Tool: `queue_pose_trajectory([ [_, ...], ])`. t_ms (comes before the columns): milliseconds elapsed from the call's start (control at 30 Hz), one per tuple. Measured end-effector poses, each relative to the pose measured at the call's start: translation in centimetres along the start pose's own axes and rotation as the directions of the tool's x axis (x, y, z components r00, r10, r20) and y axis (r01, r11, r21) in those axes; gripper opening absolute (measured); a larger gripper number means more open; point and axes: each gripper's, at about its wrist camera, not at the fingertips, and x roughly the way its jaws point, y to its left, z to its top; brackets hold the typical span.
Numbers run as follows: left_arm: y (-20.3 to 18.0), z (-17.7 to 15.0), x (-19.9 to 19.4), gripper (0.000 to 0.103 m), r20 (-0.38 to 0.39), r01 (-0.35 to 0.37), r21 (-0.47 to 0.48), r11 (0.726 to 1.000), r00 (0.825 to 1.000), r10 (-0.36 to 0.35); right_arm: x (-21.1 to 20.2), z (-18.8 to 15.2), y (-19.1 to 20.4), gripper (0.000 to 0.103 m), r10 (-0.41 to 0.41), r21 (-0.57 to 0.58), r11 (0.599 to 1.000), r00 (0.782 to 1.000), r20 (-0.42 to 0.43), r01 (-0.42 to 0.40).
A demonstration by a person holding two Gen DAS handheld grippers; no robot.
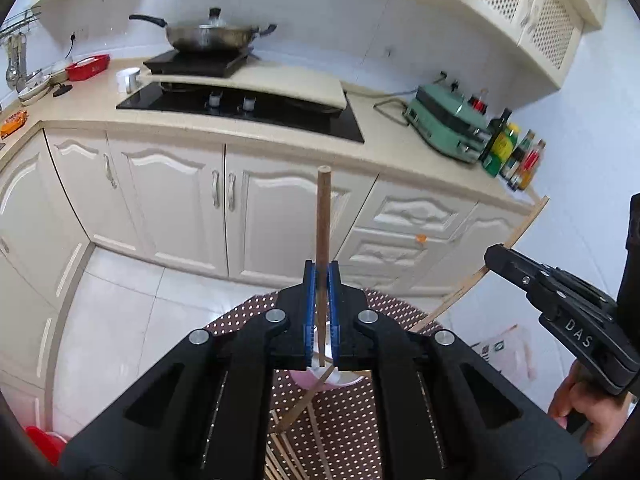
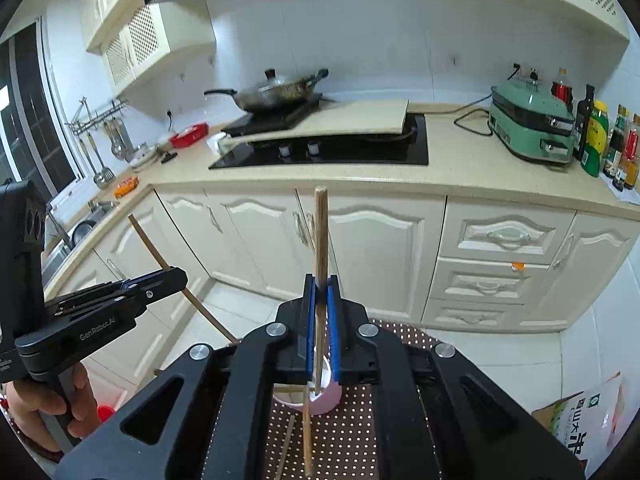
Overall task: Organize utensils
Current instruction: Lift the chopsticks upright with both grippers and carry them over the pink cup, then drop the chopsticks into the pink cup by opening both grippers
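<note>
1. Left wrist view: we're looking down along the left claw (image 1: pixel 321 276), and its blue pads are clamped tight on a dark brown chopstick (image 1: pixel 322 216) that stands upright between them, its top end rising in front of the cream cabinet doors (image 1: pixel 168 208).
2. Same view: right under the claw sits a pink cup (image 1: pixel 320 380), mostly hidden by the fingers, on a brown cloth with white dots (image 1: pixel 344 412). We'll use that cup as our marker.
3. Around the cup more pale chopsticks (image 1: pixel 296 412) lie loose on the dotted cloth, nearer the camera than the cup.
4. To the right of the cup the right claw (image 1: pixel 494 258) comes in from the side, a hand (image 1: pixel 580 408) on its grip; a long pale stick (image 1: pixel 488 264) runs through it.
5. Right wrist view: the right claw (image 2: pixel 321 280) is squeezed fully onto a pale bamboo chopstick (image 2: pixel 320 232), upright, its lower end reaching down into the pink cup (image 2: pixel 320 400).
6. Beside the cup, nearer the camera, two chopsticks (image 2: pixel 307 436) lie on the dotted cloth (image 2: pixel 352 432).
7. Left of the cup we see the left claw (image 2: pixel 176 274), nipped on its dark stick (image 2: pixel 160 256), which leans.
8. Beyond the cup, the tabletop (image 2: pixel 460 168) carries a wok (image 2: pixel 276 94) and a green appliance (image 2: pixel 532 124).
</note>
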Motion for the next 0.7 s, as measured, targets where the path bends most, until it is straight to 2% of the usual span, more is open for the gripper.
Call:
queue_pose_trajectory([
  [267, 0.4, -1.4, 2.6, 0.006, -0.098, 0.003, 0.019, 1.000, 0.995, -0.001, 2.1, -2.0, -0.5, 0.005, 0.013, 0.033, 0.999, 0.996, -0.088, -0.010],
  [700, 0.6, -2.3, 3.9, 0.007, -0.193, 0.005, 0.023, 1.000, 0.981, -0.001, 3.7, -3.8, -1.0, 0.005, 0.054, 0.117, 0.993, 0.982, -0.184, -0.033],
])
